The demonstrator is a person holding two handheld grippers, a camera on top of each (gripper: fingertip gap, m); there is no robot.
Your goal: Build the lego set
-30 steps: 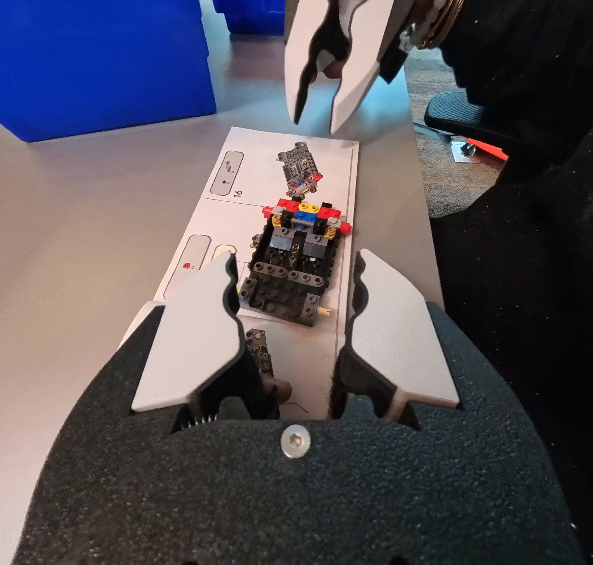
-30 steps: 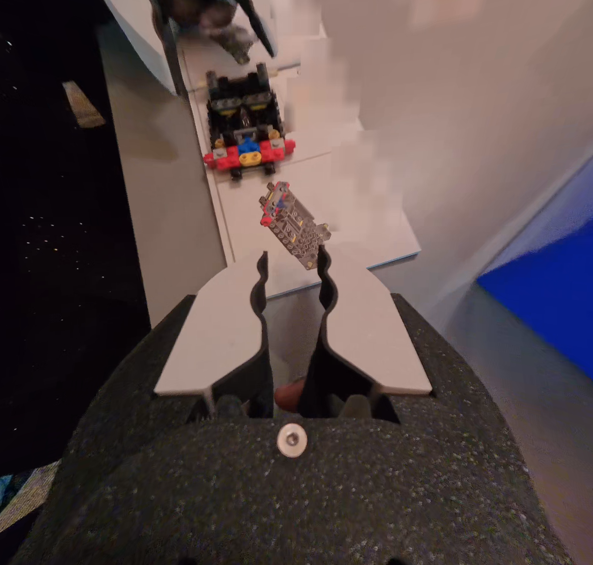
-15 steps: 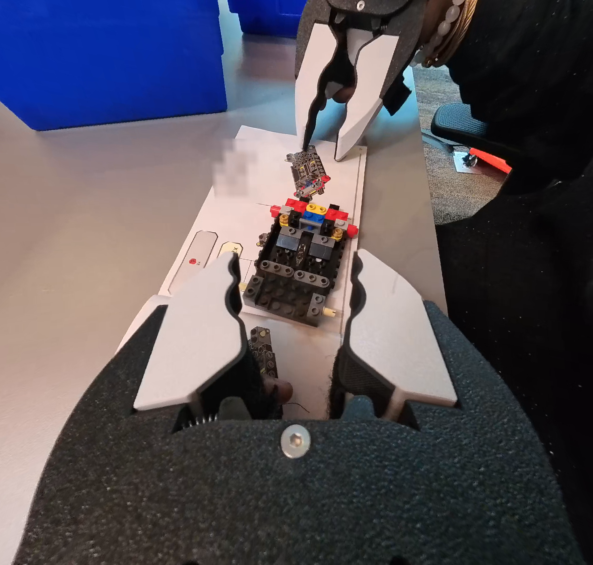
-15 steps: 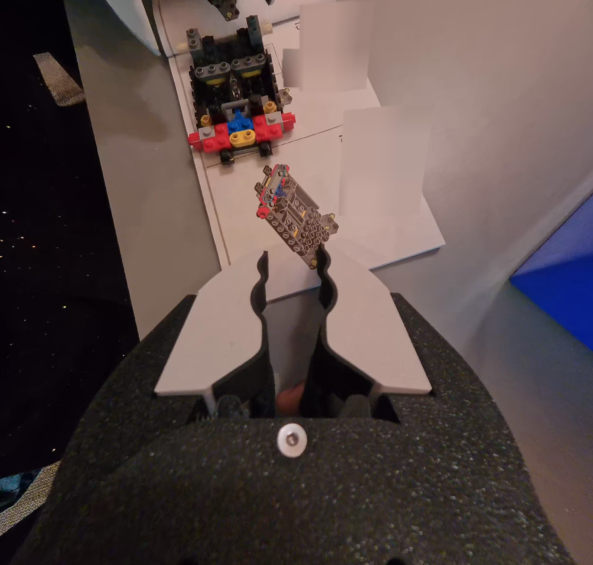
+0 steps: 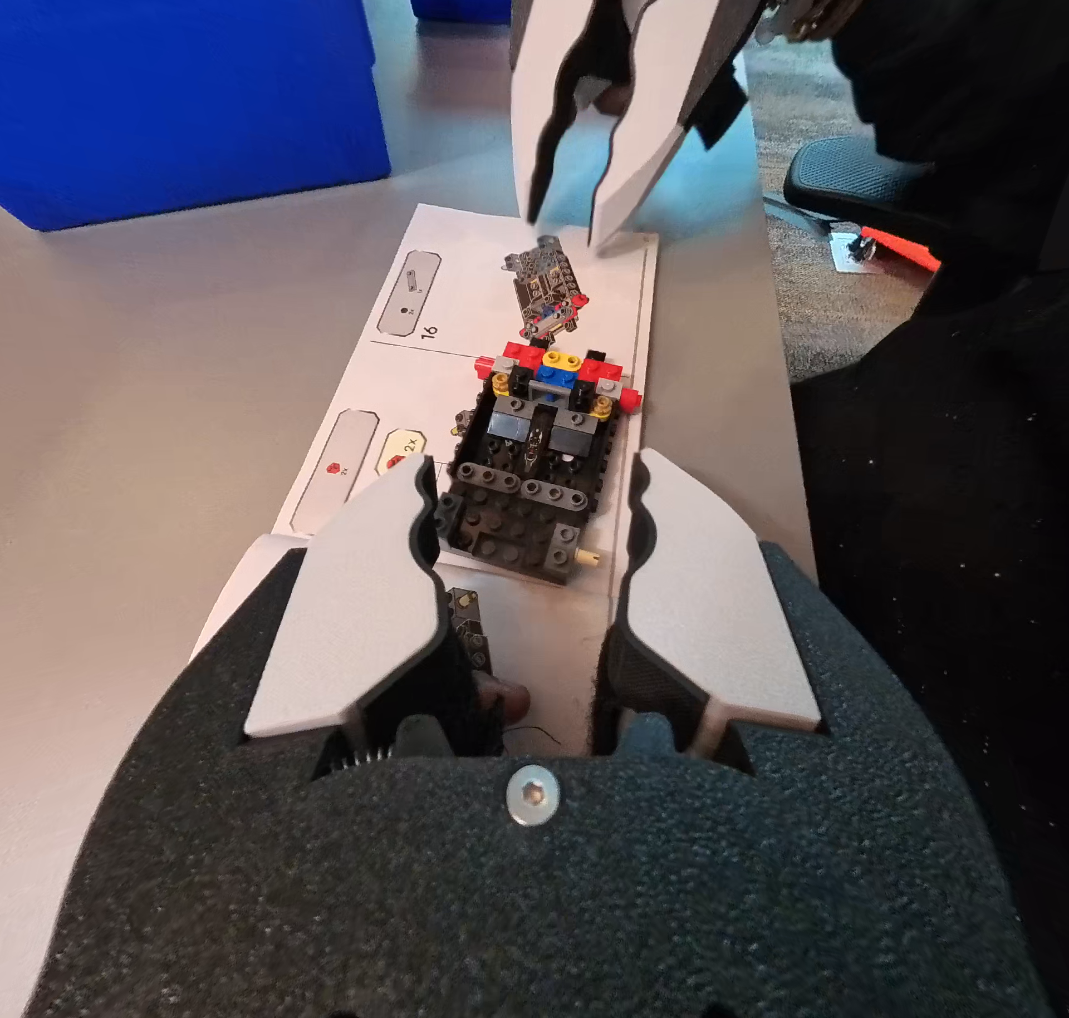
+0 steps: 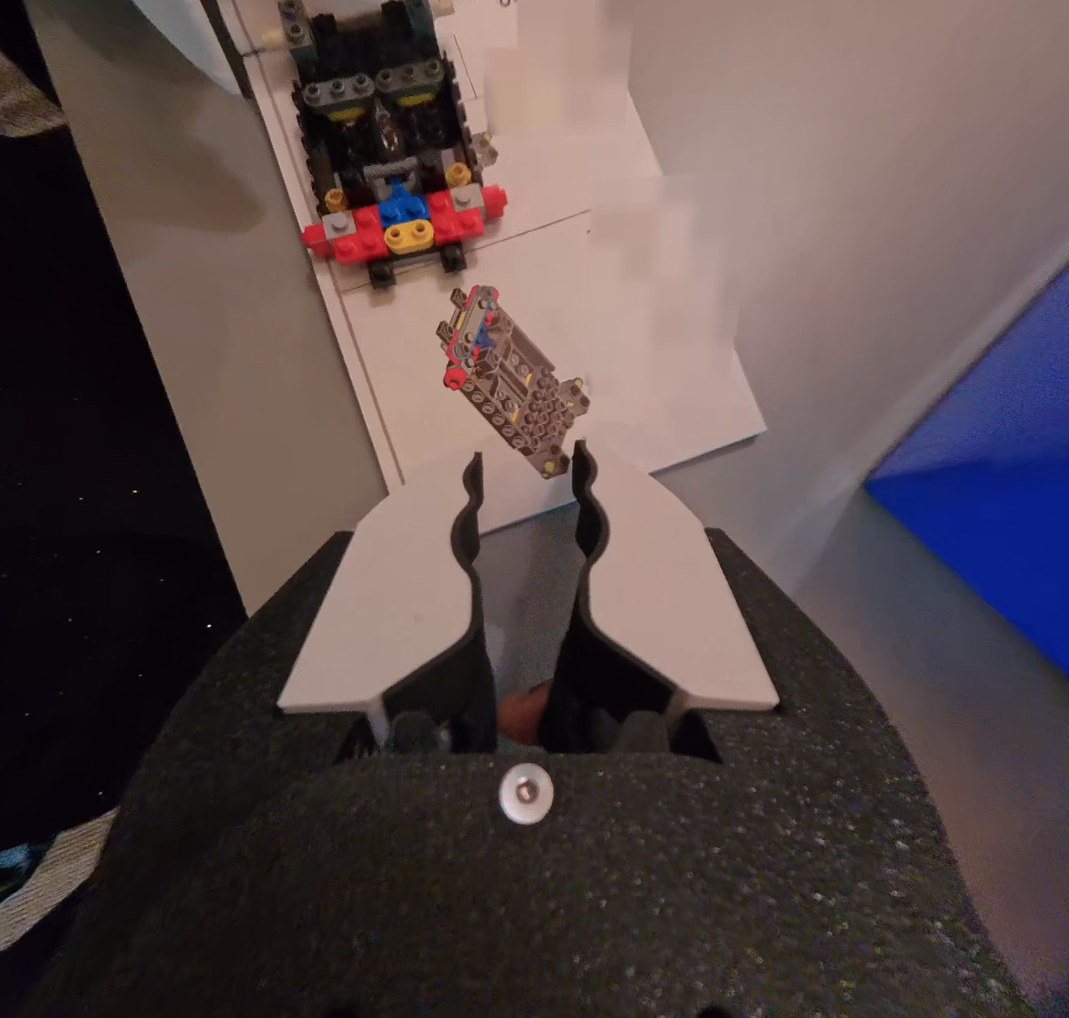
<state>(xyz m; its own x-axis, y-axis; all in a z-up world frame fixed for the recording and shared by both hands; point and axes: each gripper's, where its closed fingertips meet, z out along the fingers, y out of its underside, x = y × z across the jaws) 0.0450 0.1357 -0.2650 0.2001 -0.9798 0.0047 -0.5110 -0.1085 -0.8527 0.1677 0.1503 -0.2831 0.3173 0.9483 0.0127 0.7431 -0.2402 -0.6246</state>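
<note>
Seen from the left wrist: left gripper (image 5: pixel 529 504) gapes, empty, straddling the near end of the lego build (image 5: pixel 535 470) on the instruction sheet (image 5: pixel 439 319) — long axis running near-to-far. Right gripper (image 5: pixel 564 232), parted, hovers beyond it.

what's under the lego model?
The lego model sits on the open instruction booklet, which lies on the grey table. Printed step drawings show around it. Whatever is printed beneath the model is covered.

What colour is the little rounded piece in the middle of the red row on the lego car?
Yellow. The right wrist view shows it best.
</note>
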